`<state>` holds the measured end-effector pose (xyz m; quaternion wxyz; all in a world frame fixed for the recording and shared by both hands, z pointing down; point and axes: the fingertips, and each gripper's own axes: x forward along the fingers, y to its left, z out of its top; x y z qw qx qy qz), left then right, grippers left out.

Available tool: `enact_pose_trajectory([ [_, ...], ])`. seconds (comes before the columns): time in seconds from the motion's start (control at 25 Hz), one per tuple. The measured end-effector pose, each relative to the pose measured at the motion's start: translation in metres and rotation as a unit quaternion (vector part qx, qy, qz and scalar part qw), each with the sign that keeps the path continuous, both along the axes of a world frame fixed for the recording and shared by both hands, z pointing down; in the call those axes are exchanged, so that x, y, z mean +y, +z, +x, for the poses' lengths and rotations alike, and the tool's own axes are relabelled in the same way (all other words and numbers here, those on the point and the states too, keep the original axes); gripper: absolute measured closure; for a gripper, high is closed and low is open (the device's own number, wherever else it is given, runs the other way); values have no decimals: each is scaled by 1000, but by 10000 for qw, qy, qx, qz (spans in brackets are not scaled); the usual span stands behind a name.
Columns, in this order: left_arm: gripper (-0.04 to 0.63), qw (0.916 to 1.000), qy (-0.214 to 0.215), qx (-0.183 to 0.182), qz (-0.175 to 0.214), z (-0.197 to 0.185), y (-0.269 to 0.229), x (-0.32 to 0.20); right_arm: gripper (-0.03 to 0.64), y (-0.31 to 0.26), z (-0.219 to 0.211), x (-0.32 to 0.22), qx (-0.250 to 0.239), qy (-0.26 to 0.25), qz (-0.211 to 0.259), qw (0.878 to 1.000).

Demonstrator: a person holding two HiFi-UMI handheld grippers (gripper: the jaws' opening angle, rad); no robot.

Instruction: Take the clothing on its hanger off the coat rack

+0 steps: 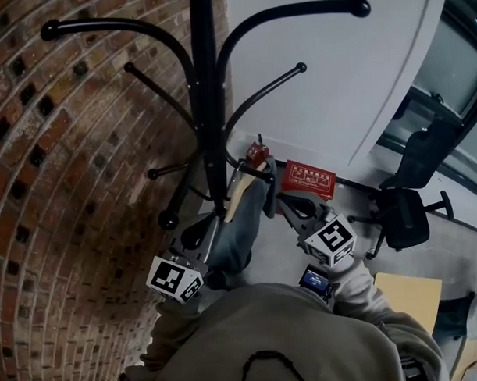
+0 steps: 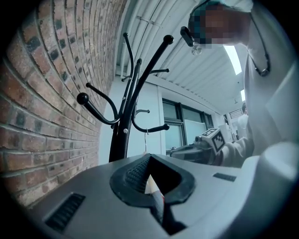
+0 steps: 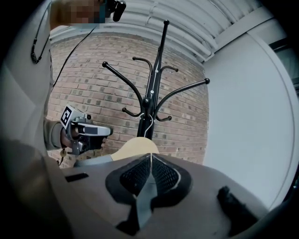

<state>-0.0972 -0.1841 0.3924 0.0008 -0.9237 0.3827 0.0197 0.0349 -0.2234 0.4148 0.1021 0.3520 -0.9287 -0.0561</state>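
The black coat rack (image 1: 207, 109) stands against the brick wall. A grey garment (image 1: 241, 229) hangs on a wooden hanger (image 1: 238, 196) low by the pole, between my two grippers. My left gripper (image 1: 222, 218) is shut on the hanger's end, and a cream sliver of wood (image 2: 152, 186) shows between its pads. Grey cloth (image 3: 141, 196) is pinched in my shut right gripper (image 1: 276, 198), below the hanger's wooden shoulder (image 3: 135, 148). The thin wire hook (image 3: 146, 125) reaches up to a low peg (image 2: 154, 128). I cannot tell whether it rests on that peg.
A brick wall (image 1: 59, 192) curves along the left and a white wall (image 1: 336, 73) stands behind the rack. A red box (image 1: 308, 179) lies on the floor. A black office chair (image 1: 403, 211) and a wooden board (image 1: 410, 293) are at the right.
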Motion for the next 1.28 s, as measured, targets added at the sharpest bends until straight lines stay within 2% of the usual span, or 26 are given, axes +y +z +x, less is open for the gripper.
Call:
enact_pose_trajectory([
  [0.16, 589, 9999, -40, 112, -23, 0, 1, -6, 600, 2, -4, -18, 471, 66, 397, 9981],
  [0.24, 589, 9999, -44, 101, -47, -1, 4, -7, 425, 7, -8, -30, 963, 156, 717, 9927],
  [0.32, 589, 9998, -94, 124, -112, -5, 8, -9, 370, 16, -13, -43, 1471, 197, 968, 9842],
  [0.48, 589, 9994, -246, 189, -129, -15, 9, -11, 341, 36, -31, -62, 1943, -40, 1050, 9753],
  [0.68, 589, 9985, -461, 251, -176, -31, 10, -8, 334, 52, -58, -78, 2174, -277, 1031, 9702],
  [0.88, 589, 9972, -637, 260, -285, -45, 18, -8, 334, 59, -76, -91, 2093, -455, 899, 9726],
  [1.0, 589, 9967, -714, 275, -284, -50, 19, -8, 337, 61, -79, -96, 2139, -413, 990, 9710],
  [1.04, 589, 9966, -730, 277, -276, -51, 19, -8, 348, 58, -79, -97, 2121, -358, 1076, 9706],
  [1.08, 589, 9965, -741, 281, -266, -52, 18, -8, 427, 55, -79, -97, 2134, -306, 1184, 9693],
  [1.12, 589, 9965, -749, 287, -256, -53, 18, -9, 469, 53, -78, -97, 2207, -275, 1304, 9662],
  [1.28, 589, 9965, -739, 300, -257, -51, 20, -11, 497, 53, -76, -93, 2535, -209, 1566, 9544],
])
